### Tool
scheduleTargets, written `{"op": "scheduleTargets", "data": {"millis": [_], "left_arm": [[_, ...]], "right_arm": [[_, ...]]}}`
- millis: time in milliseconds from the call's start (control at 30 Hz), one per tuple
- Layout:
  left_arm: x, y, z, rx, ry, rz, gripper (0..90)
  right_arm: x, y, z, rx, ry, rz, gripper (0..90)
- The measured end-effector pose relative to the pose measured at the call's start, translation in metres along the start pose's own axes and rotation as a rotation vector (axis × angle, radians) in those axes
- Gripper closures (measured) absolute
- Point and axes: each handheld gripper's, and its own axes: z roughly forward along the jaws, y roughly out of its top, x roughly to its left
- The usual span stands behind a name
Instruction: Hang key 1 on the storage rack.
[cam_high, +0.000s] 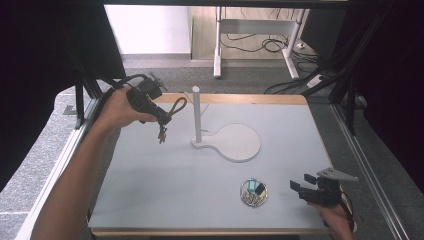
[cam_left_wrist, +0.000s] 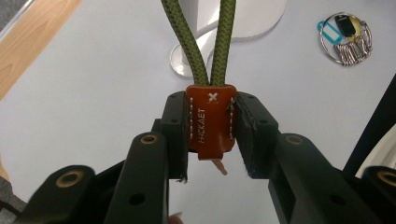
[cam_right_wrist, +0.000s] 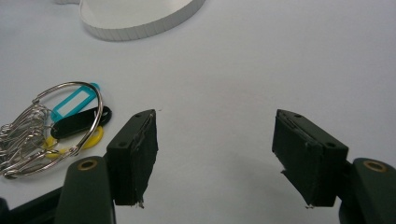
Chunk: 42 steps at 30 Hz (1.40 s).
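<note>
Gripping the brown leather tab (cam_left_wrist: 211, 122) of a green cord loop keychain (cam_high: 176, 107) with the left gripper (cam_high: 164, 118), upper left of the high view, loop pointing right toward the white upright post (cam_high: 196, 114) just beside it, left hand the nearer. Idling at lower right with the right gripper (cam_high: 303, 184), jaws spread wide on nothing, near the ring of key tags (cam_high: 254, 192). Counting one cord loop, one post, one key ring.

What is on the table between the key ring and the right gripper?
Nothing. In the high view, bare table separates the key ring from the right gripper, whose jaws stand open.
</note>
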Motion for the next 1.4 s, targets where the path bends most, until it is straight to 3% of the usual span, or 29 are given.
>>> {"op": "scheduleTargets", "data": {"millis": [300,700,967,1400], "left_arm": [[0.006,0.010,0.003,0.003,-0.006,-0.006,66.9],[0.025,0.013,0.008,-0.002,-0.012,-0.052,66.9],[0.040,0.020,0.020,-0.008,-0.032,-0.088,66.9],[0.045,0.027,0.034,0.013,-0.038,-0.087,66.9]], "right_arm": [[0.001,0.000,0.002,0.005,0.001,-0.003,31.1],[0.001,-0.001,0.003,0.009,-0.002,-0.004,31.1],[0.001,-0.001,0.004,0.016,-0.004,-0.006,31.1],[0.001,-0.002,0.004,0.021,-0.006,-0.008,31.1]]}}
